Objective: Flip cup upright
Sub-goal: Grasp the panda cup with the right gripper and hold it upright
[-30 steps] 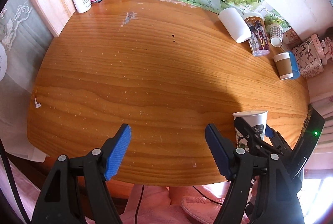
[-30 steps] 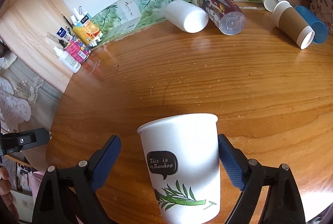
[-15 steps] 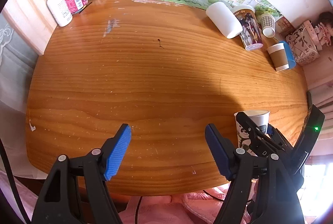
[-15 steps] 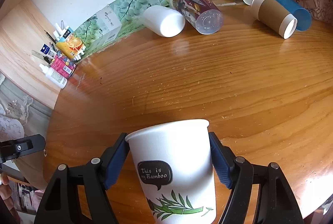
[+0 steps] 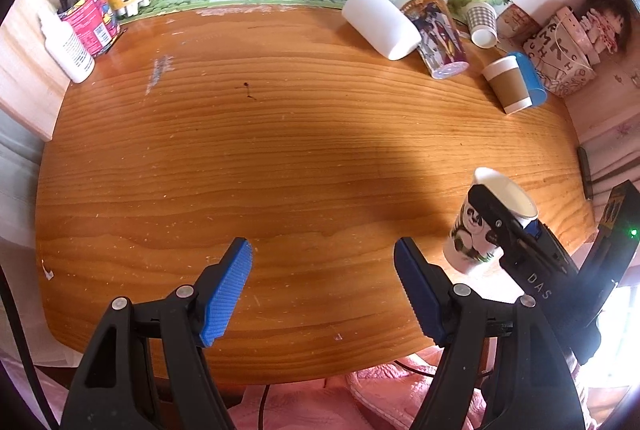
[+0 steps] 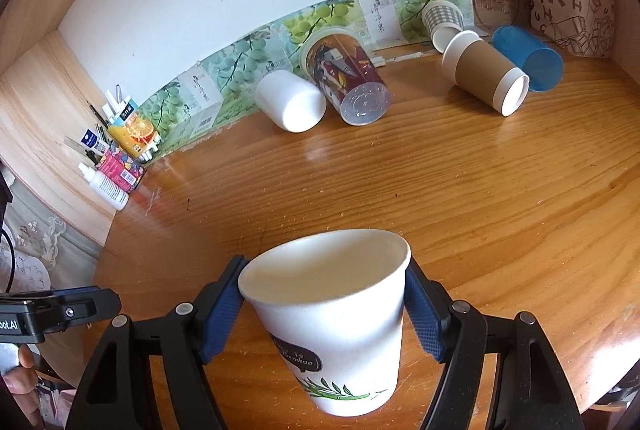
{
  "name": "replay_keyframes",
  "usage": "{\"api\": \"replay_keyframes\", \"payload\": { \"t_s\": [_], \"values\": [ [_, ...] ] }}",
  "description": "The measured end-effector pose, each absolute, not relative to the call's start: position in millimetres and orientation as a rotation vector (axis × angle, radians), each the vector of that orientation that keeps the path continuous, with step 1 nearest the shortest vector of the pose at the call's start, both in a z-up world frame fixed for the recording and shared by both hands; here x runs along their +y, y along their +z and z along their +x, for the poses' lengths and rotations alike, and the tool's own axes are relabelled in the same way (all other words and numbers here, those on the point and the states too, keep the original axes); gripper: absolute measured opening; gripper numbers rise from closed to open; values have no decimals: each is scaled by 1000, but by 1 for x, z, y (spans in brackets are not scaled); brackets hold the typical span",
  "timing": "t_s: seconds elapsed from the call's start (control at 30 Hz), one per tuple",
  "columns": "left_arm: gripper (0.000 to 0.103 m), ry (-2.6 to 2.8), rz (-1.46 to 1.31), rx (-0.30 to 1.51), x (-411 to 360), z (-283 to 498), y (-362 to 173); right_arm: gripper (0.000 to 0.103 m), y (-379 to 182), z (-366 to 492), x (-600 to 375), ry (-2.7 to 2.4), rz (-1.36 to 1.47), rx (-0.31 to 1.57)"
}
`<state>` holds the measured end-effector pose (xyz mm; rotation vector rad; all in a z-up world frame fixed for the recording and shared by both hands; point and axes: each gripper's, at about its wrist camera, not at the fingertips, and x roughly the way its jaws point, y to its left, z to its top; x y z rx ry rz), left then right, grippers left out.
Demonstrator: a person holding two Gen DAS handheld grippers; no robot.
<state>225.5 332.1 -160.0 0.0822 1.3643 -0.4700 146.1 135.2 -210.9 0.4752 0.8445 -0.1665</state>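
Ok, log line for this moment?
right gripper: shut on panda cup, mouth up, tilted | left gripper: open, empty | table

Both wrist views look forward and down over the wooden table (image 5: 280, 150), sharing its far-edge toppled cups (image 6: 480, 74).

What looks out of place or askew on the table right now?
Five cups lie tipped along the back wall: white cup, printed tumbler, checked cup, brown-sleeved cup, blue cup. The panda cup in the right gripper is tilted.
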Motion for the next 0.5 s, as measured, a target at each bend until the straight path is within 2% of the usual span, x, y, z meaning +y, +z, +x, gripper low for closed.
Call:
{"api": "replay_keyframes", "payload": {
  "t_s": [0.5],
  "values": [
    [77, -476, 80, 1353, 321, 213, -156, 74, -202, 130, 127, -175, 393, 804]
  ]
}}
